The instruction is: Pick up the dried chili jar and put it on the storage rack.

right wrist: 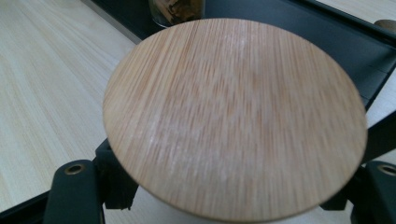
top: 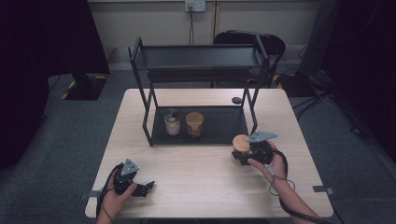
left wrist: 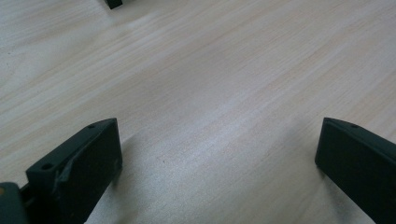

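At four o'clock on the table (top: 196, 172), just off the front right post of the black two-tier rack (top: 201, 93), my right gripper (top: 243, 156) has its fingers pinching a jar with a bamboo lid (top: 241, 143). In the right gripper view that round lid (right wrist: 233, 116) sits squarely between my two black fingers (right wrist: 74, 191), which clamp the jar's body underneath it; below the rim I can make out a pale wall and nothing of the contents. My left gripper (top: 140, 188) lies low at seven o'clock, fingers (left wrist: 79, 168) spread wide over bare wood with nothing between them, and I judge it should keep out of this.

The lower shelf (top: 224, 126) already carries a jar with a metal lid (top: 172, 122) and, just beside it, a brown jar (top: 194, 124), both toward the left half. The open stretch to their right looks like the natural slot for mine.

To do it well, I would keep the jar upright and the grip firm, since the hold is below a wide lid. I would come in from the front edge toward twelve o'clock, low enough to clear the upper shelf (top: 201, 58), steering left of the right post (top: 253, 109). I would set the base flat, near the brown jar without touching it, and only then spread my fingers.
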The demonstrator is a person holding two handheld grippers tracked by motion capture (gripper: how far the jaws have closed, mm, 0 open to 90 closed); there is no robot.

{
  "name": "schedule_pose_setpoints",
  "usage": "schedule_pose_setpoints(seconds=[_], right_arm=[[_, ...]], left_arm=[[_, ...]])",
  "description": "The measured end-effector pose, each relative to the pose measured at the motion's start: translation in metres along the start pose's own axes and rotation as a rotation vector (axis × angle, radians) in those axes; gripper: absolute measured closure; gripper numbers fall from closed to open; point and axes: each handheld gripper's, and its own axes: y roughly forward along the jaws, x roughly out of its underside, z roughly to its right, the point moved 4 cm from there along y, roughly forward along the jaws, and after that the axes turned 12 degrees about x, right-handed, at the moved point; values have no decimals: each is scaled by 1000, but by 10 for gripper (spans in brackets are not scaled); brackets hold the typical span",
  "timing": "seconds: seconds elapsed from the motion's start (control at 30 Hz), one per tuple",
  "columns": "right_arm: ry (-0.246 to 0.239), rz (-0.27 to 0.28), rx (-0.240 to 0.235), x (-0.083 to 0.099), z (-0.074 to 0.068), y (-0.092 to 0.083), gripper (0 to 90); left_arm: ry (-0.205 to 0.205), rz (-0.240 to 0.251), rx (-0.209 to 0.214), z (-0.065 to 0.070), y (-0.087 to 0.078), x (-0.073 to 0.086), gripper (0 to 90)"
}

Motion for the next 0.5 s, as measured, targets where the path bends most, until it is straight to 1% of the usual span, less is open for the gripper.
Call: schedule_pose_setpoints(seconds=[0.4,0.5], right_arm=[[-18,-3,-8,-14,-6,8,254],[-15,-3,-12,-18,-6,10,255]], left_arm=[[1,0,0,0,0,0,1],[0,0,0,0,0,0,1]])
